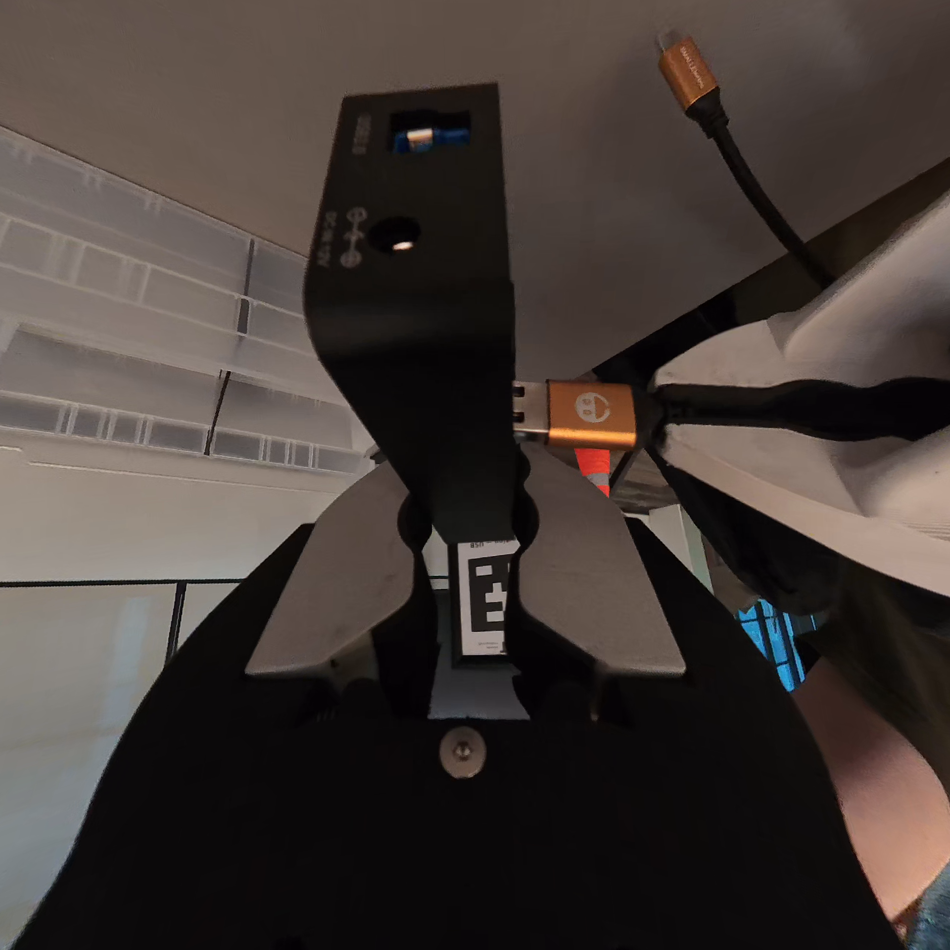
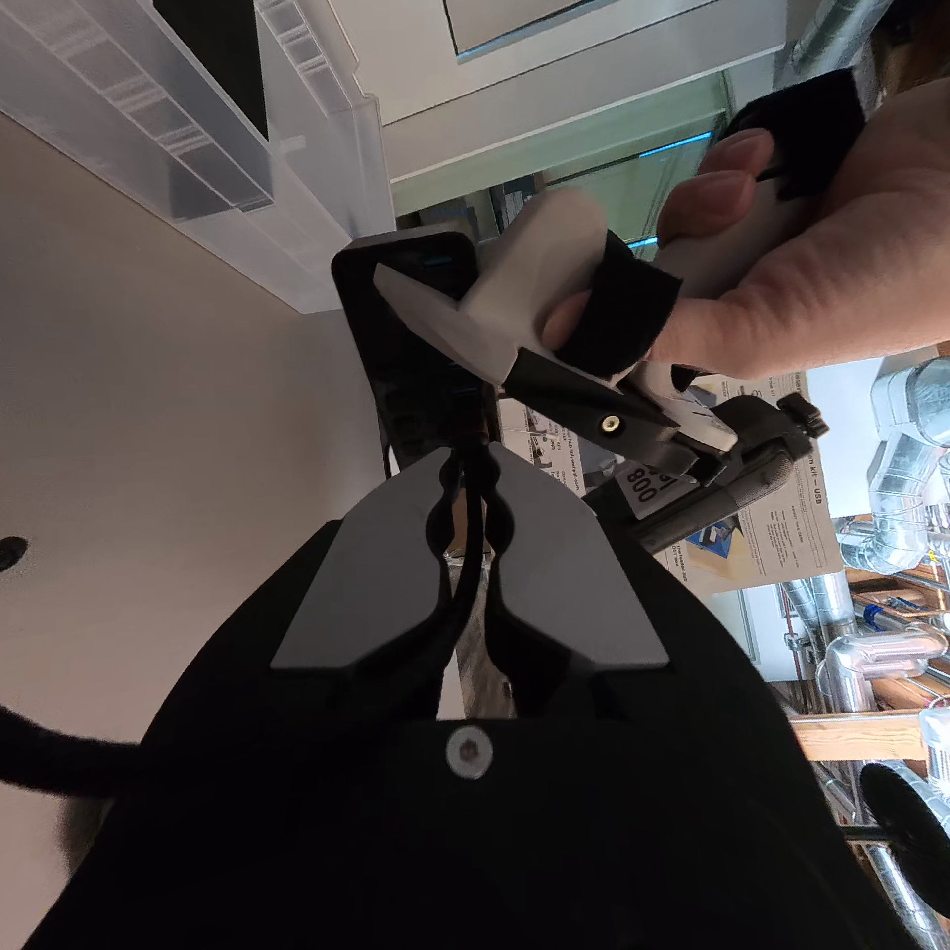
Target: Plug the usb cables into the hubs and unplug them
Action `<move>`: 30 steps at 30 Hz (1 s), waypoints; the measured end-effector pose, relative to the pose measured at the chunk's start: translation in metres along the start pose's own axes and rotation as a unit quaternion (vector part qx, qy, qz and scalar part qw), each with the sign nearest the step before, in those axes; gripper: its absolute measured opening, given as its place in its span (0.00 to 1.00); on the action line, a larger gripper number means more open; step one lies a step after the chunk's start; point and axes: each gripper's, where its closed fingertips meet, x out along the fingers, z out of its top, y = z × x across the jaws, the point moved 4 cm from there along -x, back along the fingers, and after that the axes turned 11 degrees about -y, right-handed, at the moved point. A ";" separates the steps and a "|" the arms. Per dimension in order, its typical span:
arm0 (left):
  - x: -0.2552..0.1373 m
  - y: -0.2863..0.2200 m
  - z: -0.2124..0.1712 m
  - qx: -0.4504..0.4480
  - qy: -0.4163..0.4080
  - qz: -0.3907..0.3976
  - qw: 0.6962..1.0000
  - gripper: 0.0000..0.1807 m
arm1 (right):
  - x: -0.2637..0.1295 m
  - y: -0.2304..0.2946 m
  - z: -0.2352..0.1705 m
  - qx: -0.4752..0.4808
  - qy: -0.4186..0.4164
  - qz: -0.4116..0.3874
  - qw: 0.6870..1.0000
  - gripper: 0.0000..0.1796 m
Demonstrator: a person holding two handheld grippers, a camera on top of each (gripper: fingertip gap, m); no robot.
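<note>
My left gripper (image 1: 465, 514) is shut on the lower end of a black USB hub (image 1: 411, 308) and holds it upright in the air. The hub's top face shows a blue port and a round socket. My right gripper (image 2: 470, 452) is shut on a black USB cable (image 2: 470, 555) just behind its orange plug (image 1: 591, 414). The plug's metal tip meets the hub's right side, and part of the metal still shows. The cable's other orange connector (image 1: 686, 72) hangs free at the upper right. In the right wrist view, the hub (image 2: 406, 329) is partly hidden by the left gripper's white fingers (image 2: 462, 313).
Clear plastic storage bins (image 1: 128, 360) stand beside the beige table (image 2: 154, 411); they also show in the right wrist view (image 2: 180, 128). A person's hand (image 2: 771, 288) holds the left gripper. Printed sheets (image 2: 761, 524) and metal pipes (image 2: 884, 514) lie to the right. There is about 7 cm between the tips of the two grippers.
</note>
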 end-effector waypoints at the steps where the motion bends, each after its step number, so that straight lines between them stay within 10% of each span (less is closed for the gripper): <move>1: 0.000 0.000 0.000 0.001 0.000 0.003 1.000 0.15 | 0.000 0.000 -0.001 -0.002 0.002 -0.002 1.000 0.04; 20: 0.000 0.003 0.002 0.045 -0.041 0.018 0.998 0.15 | 0.004 0.003 -0.006 -0.009 -0.020 -0.029 0.999 0.04; 25: -0.010 0.010 0.022 0.045 -0.216 -0.005 0.975 0.15 | 0.004 -0.012 -0.028 0.034 -0.034 -0.066 0.997 0.13; 30: -0.021 0.000 0.040 0.056 -0.452 -0.108 0.884 0.15 | -0.003 -0.032 -0.072 0.059 -0.022 -0.079 0.995 0.18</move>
